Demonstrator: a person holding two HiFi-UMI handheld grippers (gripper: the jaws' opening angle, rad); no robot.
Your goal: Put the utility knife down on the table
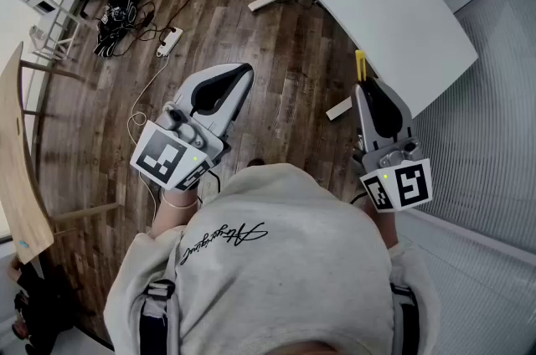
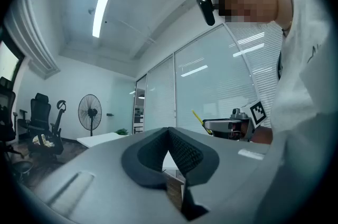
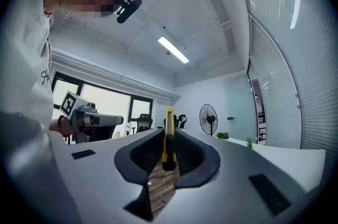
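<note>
We see the right gripper (image 1: 363,87) clamped on the yellow knife (image 3: 168,139), jaws part-way closed on its body, with one end sticking out past the tips. The knife is held in the air by the near edge of the white counter (image 1: 402,18), above the wood floor (image 1: 285,69) and resting on nothing. To the left, the left gripper (image 1: 241,75) has its jaws together, and we find nothing in them.
</note>
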